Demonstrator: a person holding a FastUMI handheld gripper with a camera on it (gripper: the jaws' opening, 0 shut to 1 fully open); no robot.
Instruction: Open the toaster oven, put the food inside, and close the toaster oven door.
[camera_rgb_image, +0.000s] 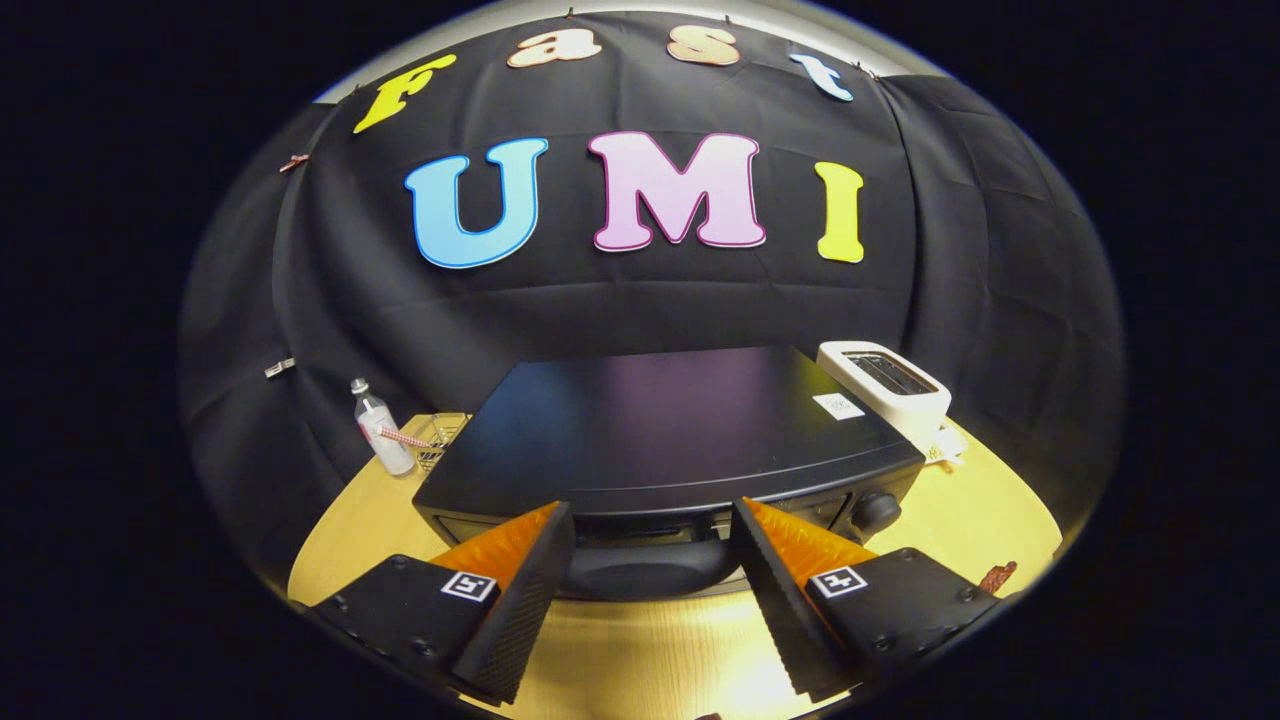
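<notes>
The jaws (652, 520) stand wide apart at the bottom centre of the frame, gripping nothing. Between them, low in the middle, sits the dark curved door handle (650, 568) of the toaster oven (660, 430), and neither finger touches it as far as can be seen. The oven is a black box filling the centre of the frame, its flat top seen from above, its door shut. A round knob (876, 512) sticks out at its front, right of centre, just beyond the right-hand finger. A small white sticker (838, 405) lies on the top near its right rear corner.

The oven rests on a pale wooden surface (640, 660). At centre right, just beside the oven, stands a white slot toaster (885, 385). At centre left stands a clear bottle (380, 427), with a wire basket (437, 440) between it and the oven. A small reddish-brown item (997, 576) lies at lower right; what it is cannot be told.
</notes>
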